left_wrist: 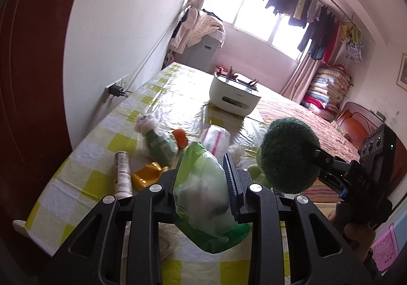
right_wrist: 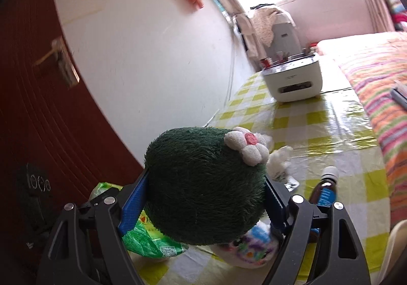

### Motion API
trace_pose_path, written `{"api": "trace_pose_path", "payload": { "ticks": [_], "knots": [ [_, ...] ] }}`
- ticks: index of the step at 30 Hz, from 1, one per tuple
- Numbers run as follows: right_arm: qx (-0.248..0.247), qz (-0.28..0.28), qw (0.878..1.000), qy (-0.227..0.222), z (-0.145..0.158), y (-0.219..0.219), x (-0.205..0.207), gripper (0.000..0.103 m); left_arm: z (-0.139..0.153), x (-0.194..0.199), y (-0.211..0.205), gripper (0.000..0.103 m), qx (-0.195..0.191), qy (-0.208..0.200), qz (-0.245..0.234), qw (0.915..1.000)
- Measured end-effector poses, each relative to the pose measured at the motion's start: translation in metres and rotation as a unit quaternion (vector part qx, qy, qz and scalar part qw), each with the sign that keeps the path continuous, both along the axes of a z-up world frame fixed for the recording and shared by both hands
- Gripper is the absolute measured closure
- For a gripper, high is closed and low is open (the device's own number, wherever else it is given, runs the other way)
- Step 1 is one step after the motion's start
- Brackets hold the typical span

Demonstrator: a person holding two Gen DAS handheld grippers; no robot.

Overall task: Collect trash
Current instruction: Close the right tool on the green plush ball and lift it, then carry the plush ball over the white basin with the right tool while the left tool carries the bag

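Trash first: the left tool is clenched on a green plastic bag stuffed with wrappers, held just above the tabletop. Right tool is grasping a dark green plush toy with a white flower on it, pads pressing both sides, lifted right beside the bag.

If the toy's going in the bag, I'd keep the bag's mouth up and steady and bring the toy over the opening before letting go, since that thin plastic will flop.

Further out on the yellow checked cloth: 1 white spray can, an orange pouch, a green pack, and a dark bottle with a blue label. Labels are too blurry to read, I think. White appliance sits at the far end.
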State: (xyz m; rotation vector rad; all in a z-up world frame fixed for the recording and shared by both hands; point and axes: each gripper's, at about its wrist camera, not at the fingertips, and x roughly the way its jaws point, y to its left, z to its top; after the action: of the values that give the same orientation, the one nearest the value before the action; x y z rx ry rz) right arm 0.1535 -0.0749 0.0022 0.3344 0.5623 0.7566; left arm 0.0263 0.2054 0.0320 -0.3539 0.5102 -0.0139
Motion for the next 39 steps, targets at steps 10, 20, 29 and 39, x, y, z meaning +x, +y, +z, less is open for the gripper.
{"api": "trace_pose_path", "payload": {
  "ticks": [10, 20, 29, 39],
  "knots": [
    [0.06, -0.05, 0.997, -0.006, -0.001, -0.067, -0.002, 0.025, 0.042, 0.019, -0.065, 0.075, 0.043, -0.033, -0.062, 0.9966],
    [0.072, -0.12, 0.99, -0.024, 0.006, -0.125, -0.02, 0.024, 0.063, 0.037, -0.135, 0.074, 0.071, -0.056, -0.138, 0.9863],
    [0.031, -0.178, 0.983, -0.015, -0.01, -0.166, -0.043, 0.024, 0.025, 0.048, -0.159, 0.075, 0.084, -0.025, -0.162, 0.9828],
    [-0.016, -0.217, 0.975, -0.031, -0.018, -0.189, -0.066, 0.023, 0.017, 0.045, -0.188, 0.075, 0.089, -0.012, -0.187, 0.9782]
  ]
}}
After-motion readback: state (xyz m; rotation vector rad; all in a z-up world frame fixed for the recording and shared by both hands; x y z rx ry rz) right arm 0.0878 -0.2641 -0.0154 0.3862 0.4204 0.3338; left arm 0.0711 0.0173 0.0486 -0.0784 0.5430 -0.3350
